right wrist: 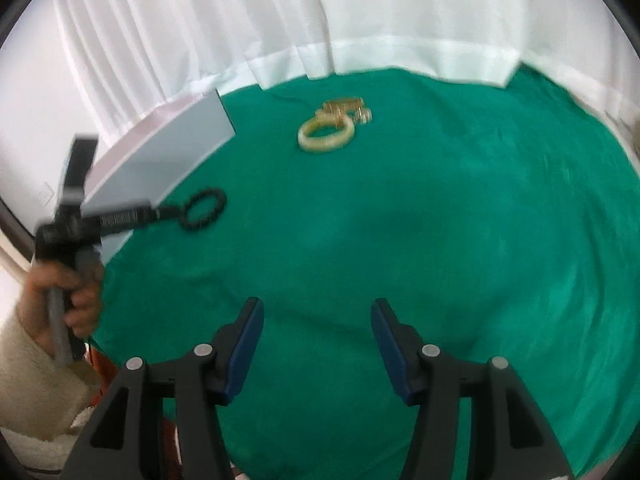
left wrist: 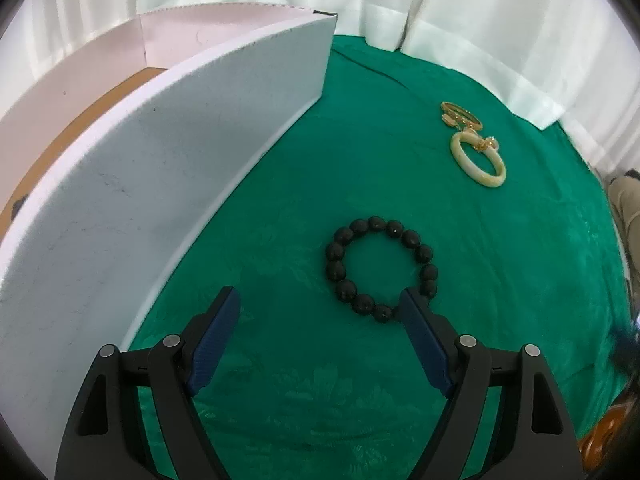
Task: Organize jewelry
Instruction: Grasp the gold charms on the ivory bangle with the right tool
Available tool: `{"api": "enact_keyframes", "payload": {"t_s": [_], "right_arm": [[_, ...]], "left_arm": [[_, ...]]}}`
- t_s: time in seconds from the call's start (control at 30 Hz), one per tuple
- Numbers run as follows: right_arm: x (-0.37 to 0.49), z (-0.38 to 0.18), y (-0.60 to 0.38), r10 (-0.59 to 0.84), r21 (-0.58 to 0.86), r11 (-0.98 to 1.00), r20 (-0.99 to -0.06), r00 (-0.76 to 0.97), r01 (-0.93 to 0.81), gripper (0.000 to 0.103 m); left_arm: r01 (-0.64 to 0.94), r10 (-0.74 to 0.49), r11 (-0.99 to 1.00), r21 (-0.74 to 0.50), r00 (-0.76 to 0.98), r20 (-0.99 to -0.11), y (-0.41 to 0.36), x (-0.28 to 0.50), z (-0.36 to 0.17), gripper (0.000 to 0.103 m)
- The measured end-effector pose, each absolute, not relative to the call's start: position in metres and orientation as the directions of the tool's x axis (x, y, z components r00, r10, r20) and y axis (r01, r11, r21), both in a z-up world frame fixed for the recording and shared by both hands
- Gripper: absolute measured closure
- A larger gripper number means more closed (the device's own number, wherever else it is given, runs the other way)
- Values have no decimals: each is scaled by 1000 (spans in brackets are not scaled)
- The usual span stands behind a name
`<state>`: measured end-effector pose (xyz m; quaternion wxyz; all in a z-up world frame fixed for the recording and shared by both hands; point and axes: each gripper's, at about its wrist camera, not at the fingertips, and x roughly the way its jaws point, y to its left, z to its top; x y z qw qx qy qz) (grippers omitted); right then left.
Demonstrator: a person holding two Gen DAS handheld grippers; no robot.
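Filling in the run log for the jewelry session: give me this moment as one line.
left hand-held gripper: open, at black bead bracelet | right hand-held gripper: open, empty | cream bangle, gold jewelry: on green cloth | white box: beside bracelet

Biggest obstacle is the white box (left wrist: 168, 168) on the left side of the green cloth (left wrist: 360, 168): its tall wall runs along the cloth edge, so nothing passes that way except over the top. The left gripper (left wrist: 320, 308) hangs with its jaws spread just beside that wall, and the black bead bracelet (left wrist: 380, 268) sits right at its right fingertip. Farther back, the pale bangle (left wrist: 478, 158) and gold pieces (left wrist: 460, 114) lie touching in one small cluster near the white curtain (left wrist: 480, 20), which walls off the back. Around the right gripper (right wrist: 318, 312), jaws also spread, it's all bare cloth, wide room in the middle and right.
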<state>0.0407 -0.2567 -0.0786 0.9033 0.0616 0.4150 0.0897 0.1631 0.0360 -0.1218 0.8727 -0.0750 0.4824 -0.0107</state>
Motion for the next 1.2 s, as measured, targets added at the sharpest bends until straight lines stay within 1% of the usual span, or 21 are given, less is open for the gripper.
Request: {"api": "enact_keyframes", "payload": {"t_s": [0.03,0.13,0.17,0.23,0.33,0.4,0.43,0.5,0.53,0.6,0.63,0.67,0.73,0.83,0.93,1.07,1.13,1.2], "right_arm": [[55,-69,-262,192,150,981,-733,653,-119,46],[116,-51,-270,100,-15,987,-713,694,-158,46],[137,-51,-271,92,-41,984,-709,699,-171,46],[179,-57,-271,112,-52,976,-713,692,-212,46],[230,-74,-263,161,-17,965,-745,647,-261,47],[256,-85,-250,195,-16,948,-761,619,-318,53],[269,-92,-240,189,-44,938,-769,611,-345,58],[284,-100,-227,165,-88,928,-776,608,-363,59],[293,-105,-221,148,-111,922,-784,603,-371,61],[301,-111,-214,128,-143,912,-791,598,-384,67],[305,-115,-211,120,-155,906,-797,592,-393,81],[307,-116,-209,107,-173,903,-796,596,-393,85],[305,-112,-212,127,-152,909,-785,606,-388,88],[295,-97,-218,168,-106,917,-770,615,-384,103],[283,-82,-228,203,-65,921,-761,616,-384,103],[263,-50,-244,287,38,925,-722,630,-378,103],[257,-36,-246,303,47,922,-706,640,-385,103],[255,-29,-244,267,9,928,-715,646,-373,102]], "left_arm": [[-54,-96,988,-148,535,-839,36,163,-122,20],[-52,-107,986,-158,530,-841,39,164,-124,20],[-51,-112,985,-163,529,-841,40,164,-124,20],[-48,-120,984,-170,524,-843,42,162,-124,20],[-42,-129,983,-177,522,-843,45,160,-122,20],[-37,-136,983,-181,517,-845,46,158,-121,20],[-33,-141,982,-184,514,-846,46,158,-120,20],[-26,-150,981,-190,509,-848,46,158,-120,20],[-22,-155,981,-193,507,-848,46,158,-119,20],[-15,-162,980,-197,505,-848,45,159,-119,20],[-11,-166,980,-199,503,-848,44,159,-119,20],[-7,-168,980,-199,501,-849,44,160,-119,20],[-3,-168,981,-196,500,-849,43,161,-119,20],[-4,-172,980,-201,501,-848,46,161,-118,20],[-13,-166,980,-200,502,-849,47,163,-119,20],[-25,-160,980,-199,505,-848,50,162,-119,20],[-34,-156,979,-200,505,-849,51,162,-119,20],[-38,-157,978,-204,507,-848,51,161,-117,20]]}}
